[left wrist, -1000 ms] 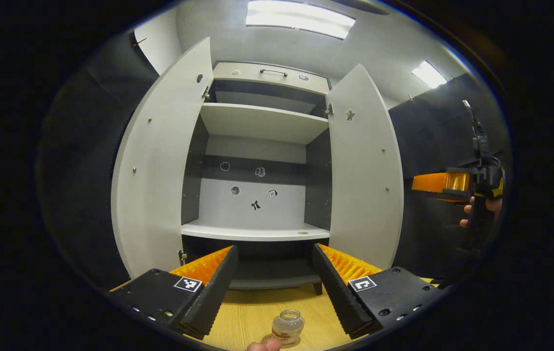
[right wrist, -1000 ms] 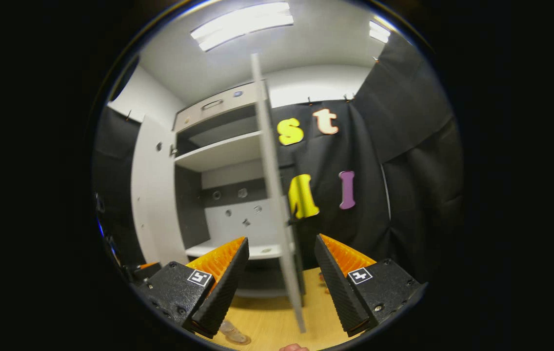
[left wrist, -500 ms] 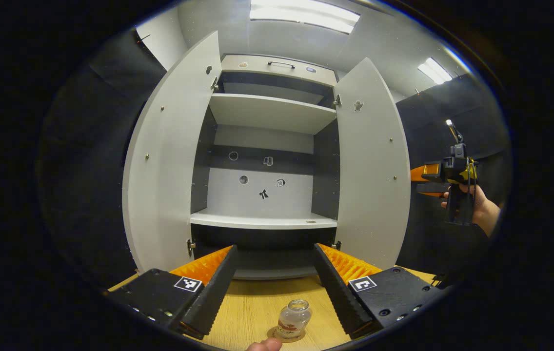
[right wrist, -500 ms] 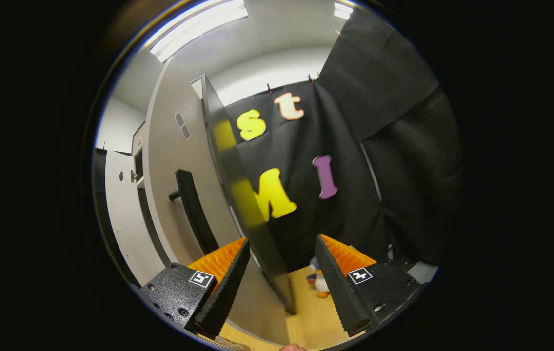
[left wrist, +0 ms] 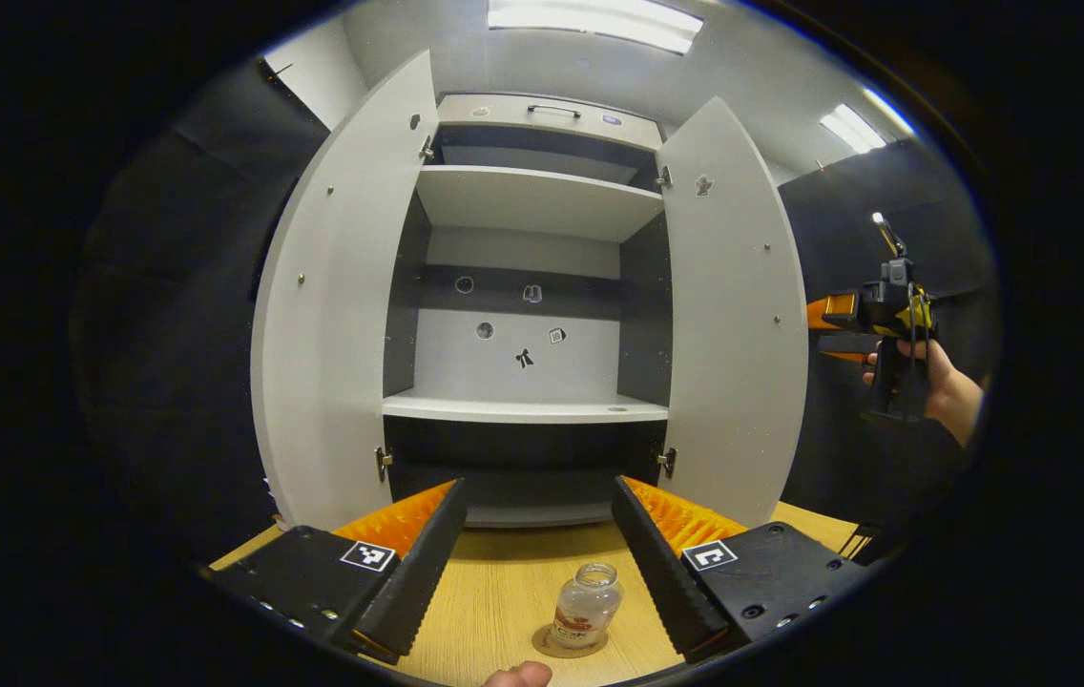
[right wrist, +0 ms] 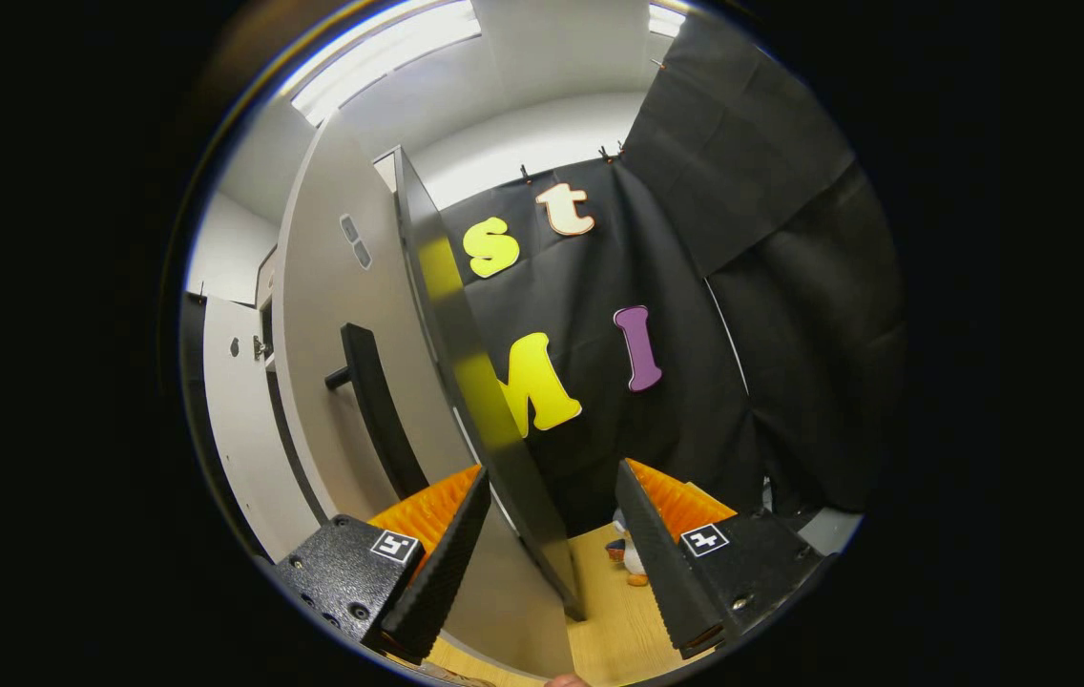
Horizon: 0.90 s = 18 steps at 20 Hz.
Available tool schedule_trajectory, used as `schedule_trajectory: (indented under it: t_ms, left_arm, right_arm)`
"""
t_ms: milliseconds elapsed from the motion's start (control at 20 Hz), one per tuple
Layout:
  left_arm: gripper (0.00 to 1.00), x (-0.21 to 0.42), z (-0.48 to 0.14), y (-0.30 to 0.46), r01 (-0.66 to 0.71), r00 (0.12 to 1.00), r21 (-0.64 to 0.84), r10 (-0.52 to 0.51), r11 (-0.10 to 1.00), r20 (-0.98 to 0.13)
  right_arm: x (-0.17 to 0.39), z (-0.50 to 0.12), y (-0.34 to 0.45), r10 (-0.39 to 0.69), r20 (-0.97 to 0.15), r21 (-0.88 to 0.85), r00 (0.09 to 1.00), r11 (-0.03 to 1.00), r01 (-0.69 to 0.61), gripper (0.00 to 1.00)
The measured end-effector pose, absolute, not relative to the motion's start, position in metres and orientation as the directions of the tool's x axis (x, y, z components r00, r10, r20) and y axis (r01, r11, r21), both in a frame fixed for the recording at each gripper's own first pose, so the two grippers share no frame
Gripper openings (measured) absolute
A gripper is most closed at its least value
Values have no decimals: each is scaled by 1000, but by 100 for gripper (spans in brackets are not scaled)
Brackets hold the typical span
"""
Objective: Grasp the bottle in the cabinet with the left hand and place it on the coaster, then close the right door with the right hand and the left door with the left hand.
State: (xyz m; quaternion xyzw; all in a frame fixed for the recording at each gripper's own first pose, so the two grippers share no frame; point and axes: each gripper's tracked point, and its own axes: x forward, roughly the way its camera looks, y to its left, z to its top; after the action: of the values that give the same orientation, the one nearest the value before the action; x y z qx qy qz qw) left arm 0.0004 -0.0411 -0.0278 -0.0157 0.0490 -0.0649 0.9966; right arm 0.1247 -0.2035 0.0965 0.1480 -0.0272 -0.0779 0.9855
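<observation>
Bottle (left wrist: 586,615) sits on coaster (left wrist: 546,647), so left gripper (left wrist: 534,563) hangs wide, empty. Right gripper (right wrist: 552,553), also wide, is behind right door (right wrist: 351,382), ready to push it. Left door (left wrist: 337,315) open.

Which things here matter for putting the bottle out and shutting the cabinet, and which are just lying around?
Job:
bottle
coaster
right door
left door
left claw
right claw

Lying about:
small toy on the table
stickers on the cabinet's back
</observation>
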Motion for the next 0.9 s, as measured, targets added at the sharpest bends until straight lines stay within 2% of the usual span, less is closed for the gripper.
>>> schedule_trajectory:
  t_ms: [50,100,350,650,700,750,900]
  left_arm:
    - [90,1,-29,-41,128,987,-37,-131,991,-94]
    - [93,2,-28,-40,128,987,-38,-131,991,-90]
    - [93,4,-28,-36,125,989,-48,-129,991,-77]
    - [93,1,-32,-22,100,991,-46,-103,994,-84]
    - [90,1,-32,-18,90,992,-44,-94,995,-84]
    - [93,0,-32,-15,81,993,-41,-84,996,-85]
    - [93,-1,-33,-3,49,995,-40,-53,998,-87]
  right_arm:
    - [125,97,-204,-172,34,279,985,948,156,82]
    - [123,99,-205,-182,37,255,983,952,166,82]
    - [119,103,-203,-198,50,155,979,970,188,81]
    - [126,93,-138,-66,30,197,997,979,59,82]
    - [130,91,-126,-39,27,200,999,979,33,82]
    - [134,90,-116,-21,28,202,999,979,15,82]
    - [152,86,-81,50,30,175,998,983,-54,82]
